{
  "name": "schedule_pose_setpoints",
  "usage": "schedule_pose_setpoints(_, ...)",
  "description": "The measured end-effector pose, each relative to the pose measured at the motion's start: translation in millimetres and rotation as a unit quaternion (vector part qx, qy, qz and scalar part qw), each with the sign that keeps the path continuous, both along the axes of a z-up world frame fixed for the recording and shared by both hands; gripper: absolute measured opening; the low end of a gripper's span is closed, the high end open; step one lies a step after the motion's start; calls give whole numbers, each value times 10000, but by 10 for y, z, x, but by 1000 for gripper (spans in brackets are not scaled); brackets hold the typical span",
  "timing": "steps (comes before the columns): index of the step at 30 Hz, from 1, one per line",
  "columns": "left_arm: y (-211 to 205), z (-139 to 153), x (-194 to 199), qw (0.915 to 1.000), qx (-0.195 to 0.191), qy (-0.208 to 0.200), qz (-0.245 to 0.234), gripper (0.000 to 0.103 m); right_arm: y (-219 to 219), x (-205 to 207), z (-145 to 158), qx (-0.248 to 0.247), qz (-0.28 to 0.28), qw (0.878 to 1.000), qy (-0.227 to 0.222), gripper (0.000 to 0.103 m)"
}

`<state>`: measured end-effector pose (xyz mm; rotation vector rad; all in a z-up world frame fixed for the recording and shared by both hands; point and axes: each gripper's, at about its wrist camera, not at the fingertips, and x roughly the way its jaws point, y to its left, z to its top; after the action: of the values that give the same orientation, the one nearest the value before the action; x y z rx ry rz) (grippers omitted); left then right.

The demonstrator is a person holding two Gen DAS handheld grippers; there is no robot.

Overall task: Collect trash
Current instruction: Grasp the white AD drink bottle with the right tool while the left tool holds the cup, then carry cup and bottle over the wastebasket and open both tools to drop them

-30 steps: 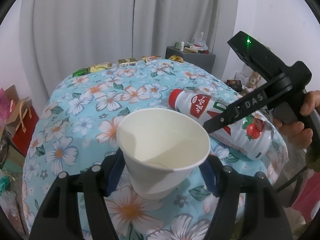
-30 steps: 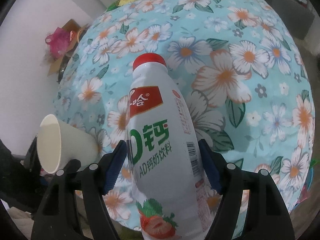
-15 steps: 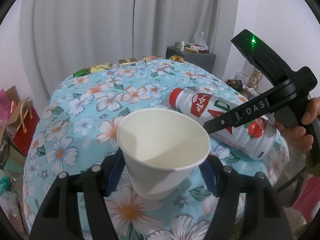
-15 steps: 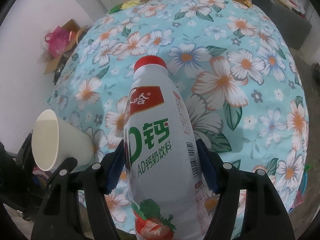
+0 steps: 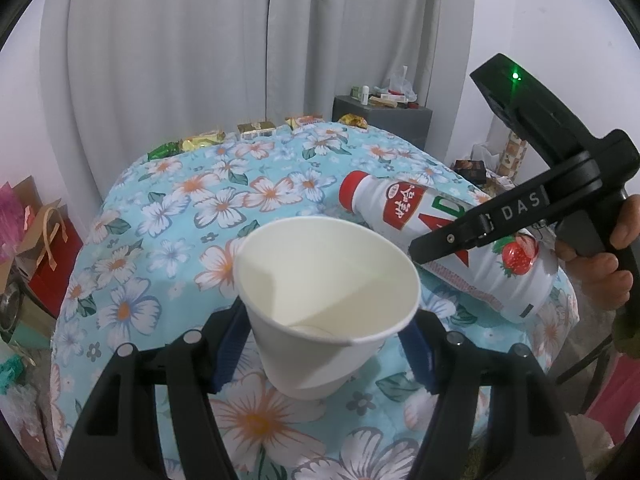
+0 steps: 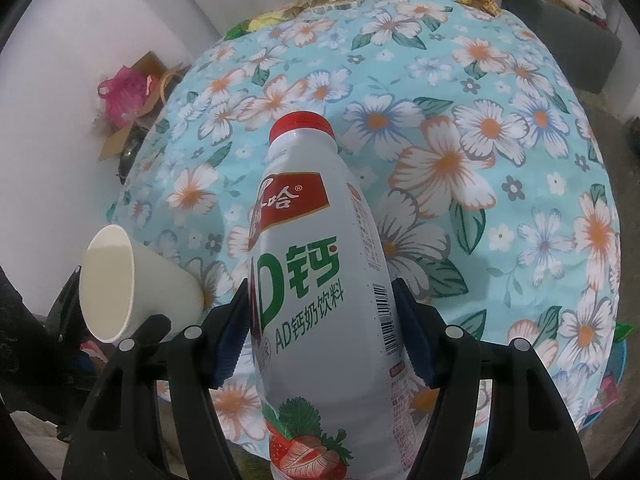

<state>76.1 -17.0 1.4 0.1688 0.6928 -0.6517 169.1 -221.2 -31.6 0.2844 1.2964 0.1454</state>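
Since a second ago I see the bottle has risen a little over the tablecloth, and the right claw has tipped upward in the left view; the cup has not shifted. My right claw is clamped on the bottle's middle, blue pads pressed to both sides, red cap pointing away over the cloth. Its label reads "AD钙" in green, "AD钙奶饮料" beneath, a red panel ending in "哈", with a barcode and a strawberry near the base. My left claw grips the white paper cup, mouth tilted toward the camera. "DAS" shows on the right claw's body. Wrapped snacks line the cloth's far edge.
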Motion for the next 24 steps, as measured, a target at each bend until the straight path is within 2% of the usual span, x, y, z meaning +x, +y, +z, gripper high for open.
schedule_pose_setpoints(11, 4, 99, -53, 9999, -34, -128, -63, 66, -71, -162, 154, 238, -204, 9993, -191, 64)
schedule_pose_setpoints(18, 19, 177, -91, 9995, -141, -198, -184, 66, -201, -399, 267, 447, -577, 9966, -383, 64)
schedule_pose_setpoints(24, -106, 268, -172, 9986, -57, -293, -427, 66, -424, -685, 357, 702, -1008, 9901, -683, 64)
